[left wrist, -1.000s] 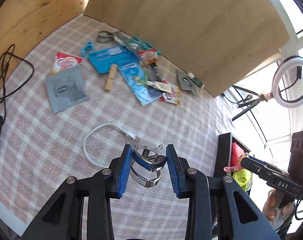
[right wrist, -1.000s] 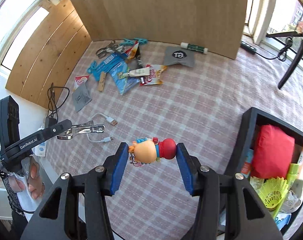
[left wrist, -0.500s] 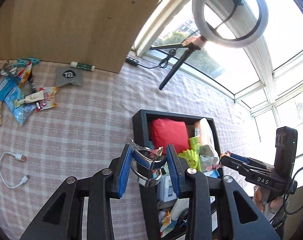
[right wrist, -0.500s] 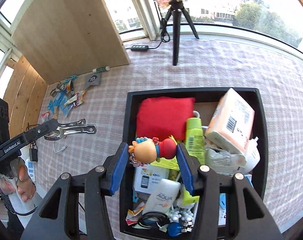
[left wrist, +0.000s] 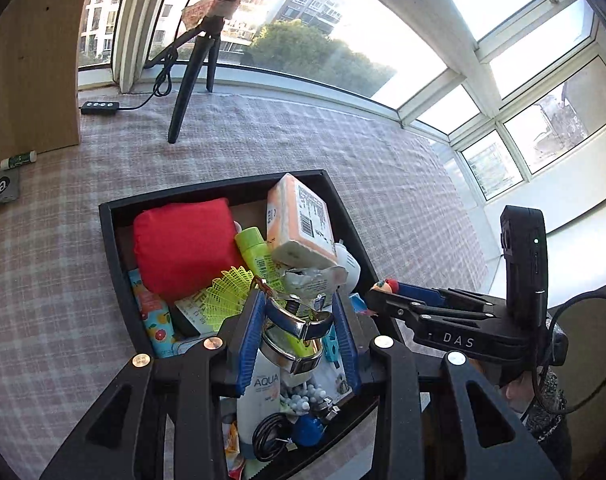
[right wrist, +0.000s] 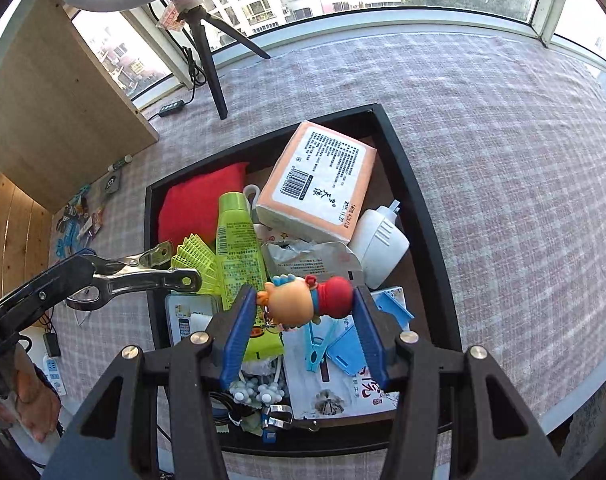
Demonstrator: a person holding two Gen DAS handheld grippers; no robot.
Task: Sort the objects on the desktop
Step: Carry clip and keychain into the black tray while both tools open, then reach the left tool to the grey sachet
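Both grippers hold items above the black bin

The left gripper (left wrist: 299,332) has its jaws clamped on a metal spring clip (left wrist: 293,330) over the near part of the black bin (right wrist: 419,200) on the checked desk (right wrist: 503,140). The right gripper (right wrist: 305,306) grips a cartoon figure keychain (right wrist: 303,302) above the bin's clutter, near a green tube (right wrist: 237,248) and tissue pack (right wrist: 319,180).

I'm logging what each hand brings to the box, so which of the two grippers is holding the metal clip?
The left gripper: its blue pads clamp the shiny metal spring clip above the black box. The right gripper holds the cartoon figure instead.
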